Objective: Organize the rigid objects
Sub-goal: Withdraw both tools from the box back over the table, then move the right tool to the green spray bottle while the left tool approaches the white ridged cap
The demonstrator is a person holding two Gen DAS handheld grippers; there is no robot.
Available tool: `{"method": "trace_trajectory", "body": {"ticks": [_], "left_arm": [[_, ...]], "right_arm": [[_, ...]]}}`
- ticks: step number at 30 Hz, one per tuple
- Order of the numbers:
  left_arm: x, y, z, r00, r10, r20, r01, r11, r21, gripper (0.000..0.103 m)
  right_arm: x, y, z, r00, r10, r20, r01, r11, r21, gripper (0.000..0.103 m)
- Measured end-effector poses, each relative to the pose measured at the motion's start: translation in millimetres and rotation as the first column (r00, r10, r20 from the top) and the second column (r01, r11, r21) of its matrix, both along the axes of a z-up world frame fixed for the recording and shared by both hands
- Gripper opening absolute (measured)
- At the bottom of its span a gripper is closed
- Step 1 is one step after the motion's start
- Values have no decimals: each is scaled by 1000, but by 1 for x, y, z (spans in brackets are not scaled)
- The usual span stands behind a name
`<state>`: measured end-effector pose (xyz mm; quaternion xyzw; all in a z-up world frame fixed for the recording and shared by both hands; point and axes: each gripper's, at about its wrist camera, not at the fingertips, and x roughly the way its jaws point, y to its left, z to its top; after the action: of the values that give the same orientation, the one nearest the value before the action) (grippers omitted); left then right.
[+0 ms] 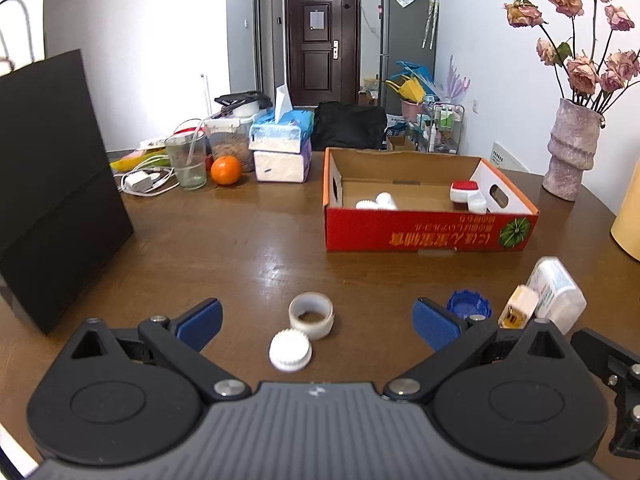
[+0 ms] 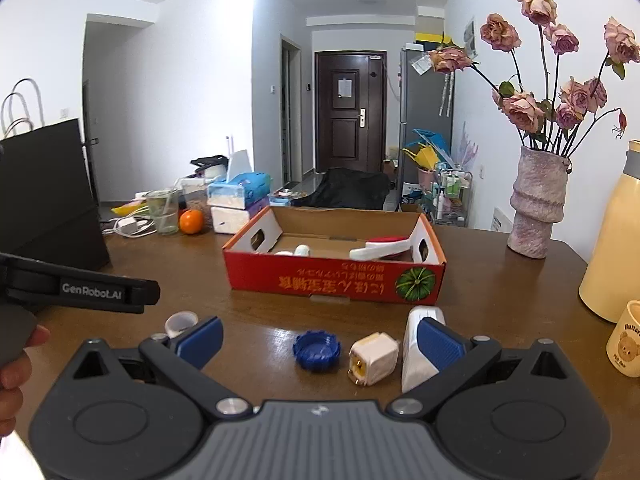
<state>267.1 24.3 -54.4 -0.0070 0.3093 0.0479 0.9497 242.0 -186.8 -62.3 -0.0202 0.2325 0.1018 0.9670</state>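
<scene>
While both grippers hover low over the counter (image 1: 240,240), the red cardboard box (image 1: 428,232) serves as the landmark: it sits with its long side across the view, open top up, and its printed front reads upside down, orange characters beside a green pumpkin picture. Inside it lie a red-and-white brush (image 1: 464,191), its handle pointing toward the box's left end in the right wrist view, and some white caps (image 1: 378,201).

Nearer than the box, on its left, stand a translucent tape ring (image 1: 311,315), hole upward, and a white ribbed cap (image 1: 290,351) just beside it, both between the blue pads of the left gripper (image 1: 318,322), whose jaws are spread wide and hold nothing.

Nearer than the box, on its right, lie a blue bottle cap (image 2: 317,349) with its hollow side up, a white plug adapter (image 2: 374,358) with its metal end pointing toward the camera, and a white flat container (image 2: 416,354) lying lengthwise toward the box. The right gripper (image 2: 320,342) is also spread wide and empty.

"GenRobot.AI" is printed on the left gripper's black body, held by a hand (image 2: 14,372).
</scene>
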Motion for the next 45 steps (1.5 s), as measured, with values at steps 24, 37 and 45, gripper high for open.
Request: {"method": "trace_trajectory", "body": {"ticks": [24,37,45], "left_arm": [[-56,33,-60,999,26,-47,-27,999,-20,103],[-45,57,-74,996,59,-68,-62,998,-31,103],[-42,76,-80,993,90,-77,-92,995,-34,103]], "right_arm": [[-54,17,-46,997,38,-65,-38,999,2,103],[-13,56,-73,987,59,-150,-63,998,-25,103],[20,73,-85,976,29,-216,-34,999,-20,103]]}}
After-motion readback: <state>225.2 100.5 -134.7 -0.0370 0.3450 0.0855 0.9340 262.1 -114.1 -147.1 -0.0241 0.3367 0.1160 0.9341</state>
